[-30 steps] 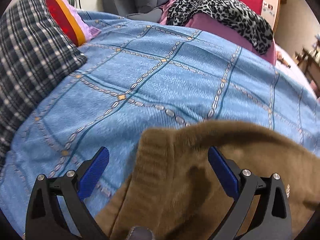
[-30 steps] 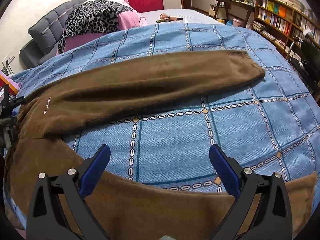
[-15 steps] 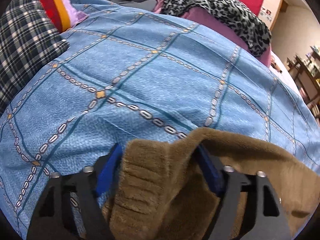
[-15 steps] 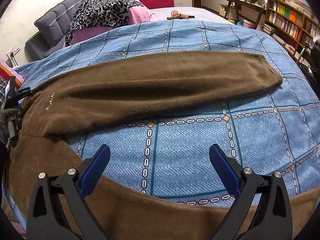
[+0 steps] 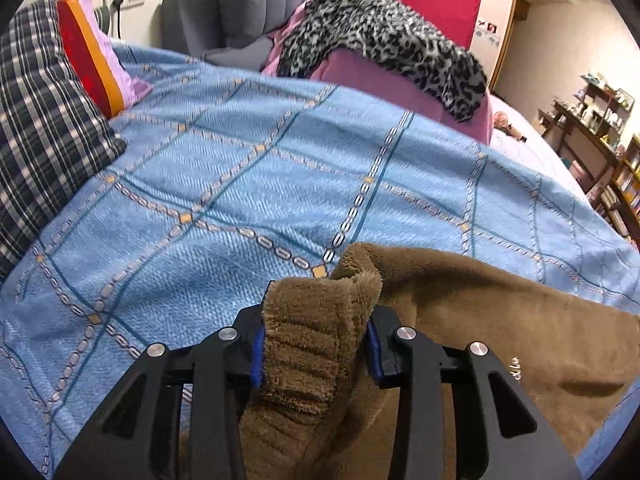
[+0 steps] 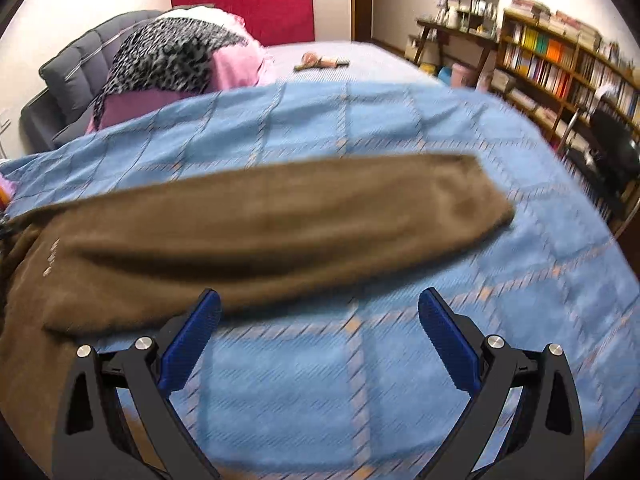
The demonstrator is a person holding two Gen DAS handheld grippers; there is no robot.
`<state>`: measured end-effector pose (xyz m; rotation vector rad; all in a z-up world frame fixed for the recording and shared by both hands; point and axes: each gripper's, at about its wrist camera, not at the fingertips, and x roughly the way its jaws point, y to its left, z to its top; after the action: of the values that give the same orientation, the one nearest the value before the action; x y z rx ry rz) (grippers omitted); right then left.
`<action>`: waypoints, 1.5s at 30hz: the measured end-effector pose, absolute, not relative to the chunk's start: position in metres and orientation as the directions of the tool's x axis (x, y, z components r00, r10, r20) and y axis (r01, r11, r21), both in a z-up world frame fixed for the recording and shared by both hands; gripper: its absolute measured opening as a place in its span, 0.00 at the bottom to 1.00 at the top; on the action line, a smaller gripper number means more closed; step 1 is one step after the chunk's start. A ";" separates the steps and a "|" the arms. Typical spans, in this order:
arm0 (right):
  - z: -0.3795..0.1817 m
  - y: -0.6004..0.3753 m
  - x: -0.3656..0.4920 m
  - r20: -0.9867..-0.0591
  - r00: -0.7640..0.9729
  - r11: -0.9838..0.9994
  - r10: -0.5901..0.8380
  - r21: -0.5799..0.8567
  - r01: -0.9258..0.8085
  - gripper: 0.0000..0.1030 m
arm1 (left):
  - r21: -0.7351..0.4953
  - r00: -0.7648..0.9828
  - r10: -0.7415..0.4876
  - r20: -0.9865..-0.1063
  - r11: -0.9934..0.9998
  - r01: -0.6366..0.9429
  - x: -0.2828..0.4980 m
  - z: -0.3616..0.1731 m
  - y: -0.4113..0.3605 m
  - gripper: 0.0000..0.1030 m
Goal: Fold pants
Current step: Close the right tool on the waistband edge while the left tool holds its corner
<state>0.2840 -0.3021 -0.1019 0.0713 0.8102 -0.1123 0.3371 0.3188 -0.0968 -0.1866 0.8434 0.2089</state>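
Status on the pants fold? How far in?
Early. Done: the brown pants lie spread on the blue blanket, one leg stretched flat. In hand: the left gripper is shut on the waistband. The right gripper is open and holds nothing. Left: every fold; no layer is doubled over yet.

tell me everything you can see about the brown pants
The brown pants look like thick, fuzzy fleece with small pale lettering near the hip. They lie on the blue patterned blanket, one leg stretched flat across it towards the bookshelf side. The ribbed waistband is bunched and lifted, pinched in the left claw, fabric folding over beside it. The right claw is open above the blanket, close to the leg, gripping nothing. That view is motion-blurred.
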 end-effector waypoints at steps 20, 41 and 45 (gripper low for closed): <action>-0.159 -0.529 0.457 -0.798 0.602 0.905 -0.005 0.252 0.342 0.97 | -0.093 0.629 0.127 -0.767 0.948 -0.305 0.331 -0.071 0.329 0.37; -0.188 -0.540 0.491 -0.834 0.541 0.948 0.106 0.249 0.198 0.44 | -0.107 0.557 0.133 -0.820 0.920 -0.378 0.353 -0.095 0.342 0.38; -0.181 -0.539 0.490 -0.843 0.534 0.939 0.074 0.239 0.247 0.25 | -0.107 0.556 0.133 -0.821 0.920 -0.377 0.352 -0.096 0.346 0.38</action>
<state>0.4896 -0.5395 -0.1813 0.3508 1.0083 -0.1055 0.3525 0.3456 -0.0956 -0.2856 0.9366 0.3060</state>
